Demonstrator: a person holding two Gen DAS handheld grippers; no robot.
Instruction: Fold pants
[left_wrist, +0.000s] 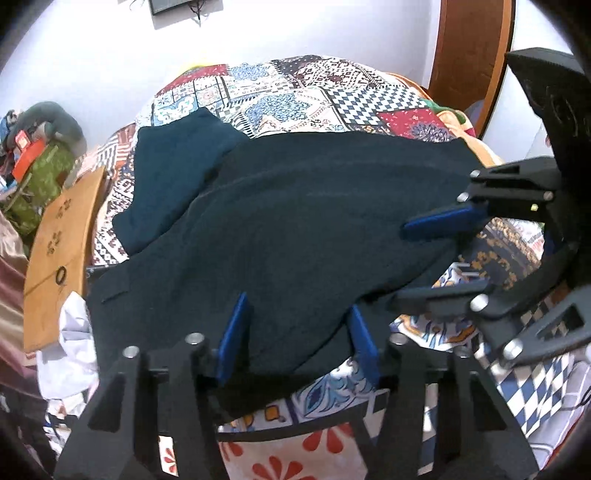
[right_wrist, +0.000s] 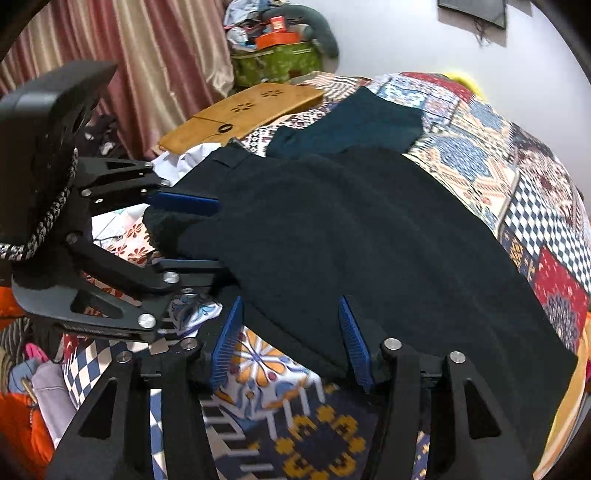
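**Dark pants on patchwork bed, both grippers at the near edge**

**Left wrist view**
- Pants: dark navy cloth spread across the bed, filling the middle of the view; a second layer or leg of the same dark cloth shows at 10 o'clock, peeking out from under the upper layer. A belt loop shows at 8 o'clock, which suggests the waistband lies that way.
- Left gripper: at 6 o'clock, blue fingers apart, standing on either side of the near edge of the pants, not closed on the cloth.
- Right gripper: at 3 o'clock, fingers apart, upper one over the cloth and lower one at its edge; nothing pinched that can be seen.
- Wooden board: at 9 o'clock, beside the bed.

**Right wrist view**
- Pants: run from 10 o'clock to 4 o'clock over the bed.
- Right gripper: at 6 o'clock, fingers apart, the hem-side edge of cloth between them but free.
- Left gripper: at 9 o'clock, fingers apart about a bunched fold of cloth.

**Progress (judged)**
- Pants seem to lie doubled leg over leg, lengthwise fold probably made.
- Cross folds to shorten them appear not yet done.
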